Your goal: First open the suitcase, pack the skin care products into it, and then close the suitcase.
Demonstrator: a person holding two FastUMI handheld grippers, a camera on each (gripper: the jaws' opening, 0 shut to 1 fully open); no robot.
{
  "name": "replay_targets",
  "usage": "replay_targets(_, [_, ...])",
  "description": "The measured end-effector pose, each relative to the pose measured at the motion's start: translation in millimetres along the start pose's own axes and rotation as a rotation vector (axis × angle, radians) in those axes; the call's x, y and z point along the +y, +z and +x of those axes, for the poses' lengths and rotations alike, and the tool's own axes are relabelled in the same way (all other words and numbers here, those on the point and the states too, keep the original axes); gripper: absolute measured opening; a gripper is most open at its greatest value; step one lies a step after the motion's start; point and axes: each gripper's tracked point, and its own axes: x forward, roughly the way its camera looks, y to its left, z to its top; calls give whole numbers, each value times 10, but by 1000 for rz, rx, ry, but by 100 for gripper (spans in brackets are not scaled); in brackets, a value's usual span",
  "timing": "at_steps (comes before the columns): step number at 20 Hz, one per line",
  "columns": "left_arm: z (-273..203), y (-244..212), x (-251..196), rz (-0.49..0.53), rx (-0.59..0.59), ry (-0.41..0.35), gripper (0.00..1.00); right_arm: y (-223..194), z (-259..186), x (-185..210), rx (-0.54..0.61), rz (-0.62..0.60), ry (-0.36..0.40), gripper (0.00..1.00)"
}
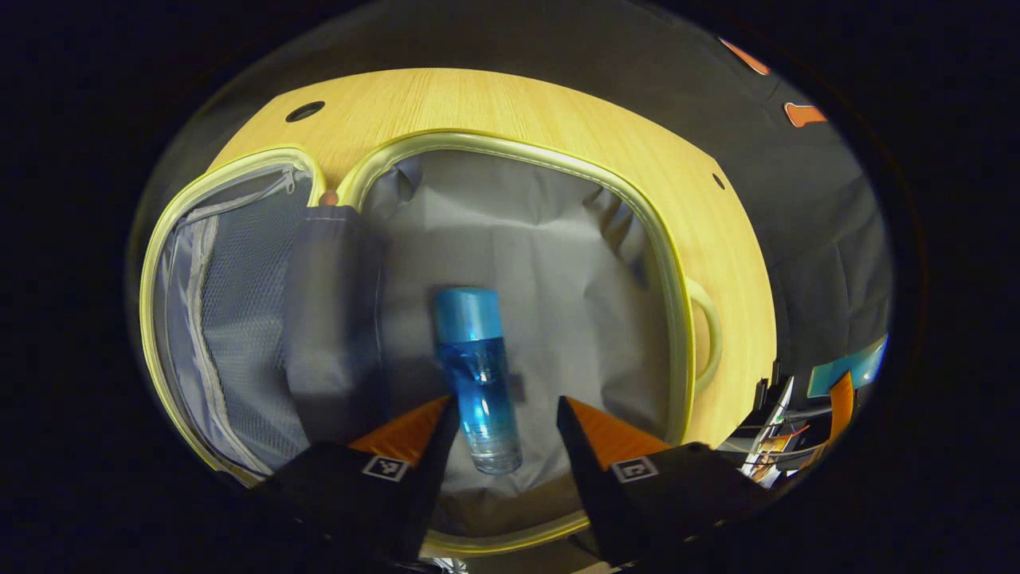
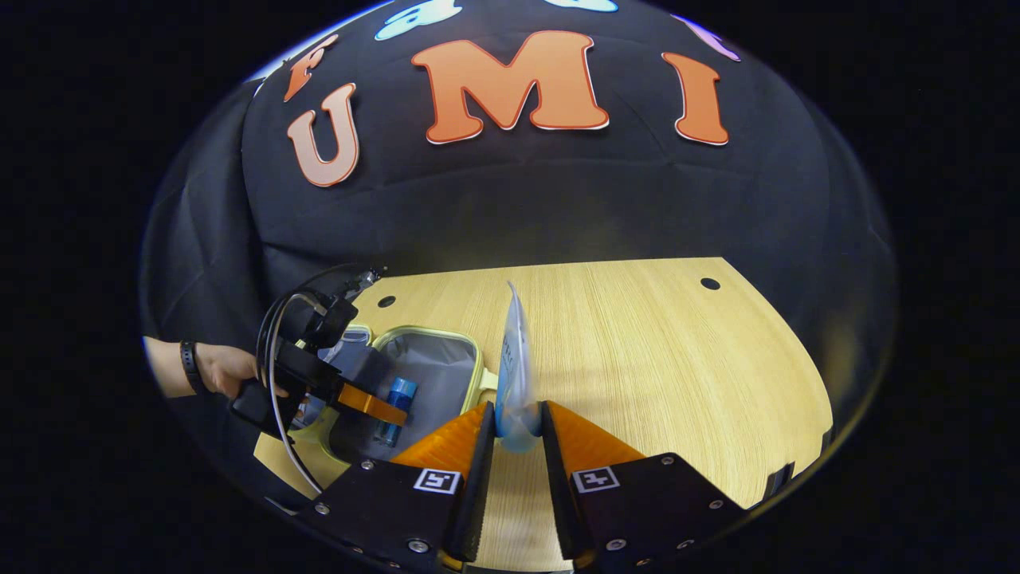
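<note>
1. Nearest the lens in the left gripper view, the left gripper (image 1: 506, 418) has its two fingers spread wide, with a blue bottle (image 1: 476, 379) lying between them; neither finger appears to press on it.
2. That blue bottle lies on its side on the grey lining of the open suitcase (image 1: 558, 255), cap pointing far, clear base pointing near.
3. Left of the bottle, the suitcase lid (image 1: 231, 319) lies flat open, showing a mesh pocket with a zip; a grey fabric divider (image 1: 331, 311) stands between the two halves.
4. A pale yellow-green rim runs round both halves, and a carry handle (image 1: 705, 331) sticks out on the right side.
5. In the right gripper view, the right gripper (image 2: 516, 434) pinches the lower edge of a thin sachet (image 2: 514, 375), which stands upright above the wooden table (image 2: 677, 359).
6. Farther off to the left in that view, a hand (image 2: 219, 368) holds the left gripper (image 2: 374, 402) over the open suitcase (image 2: 434, 363), with the blue bottle (image 2: 396, 410) inside.
7. Handling judgement: the bottle looks rigid, smooth and round, so it may roll or slip; a grip across its middle seems safest.
8. The sachet looks light, flat and floppy, likely to bend or slide out of a loose pinch; holding it low near a sealed edge seems sound.
9. The lining looks soft and creased, so packed items should settle without bouncing.
</note>
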Motion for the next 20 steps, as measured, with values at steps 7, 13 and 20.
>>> replay_targets(7, [-324,153,-134,37,-157,-9,97,129,27,113,-2,-19,15,37])
replay_targets(13, [-1205,472,-127,107,-487,-9,97,269,116,454,25,-63,82,37])
replay_targets(20, [-2412,404,282,158,-754,69,97,218,395,1089,177,-124,218,37])
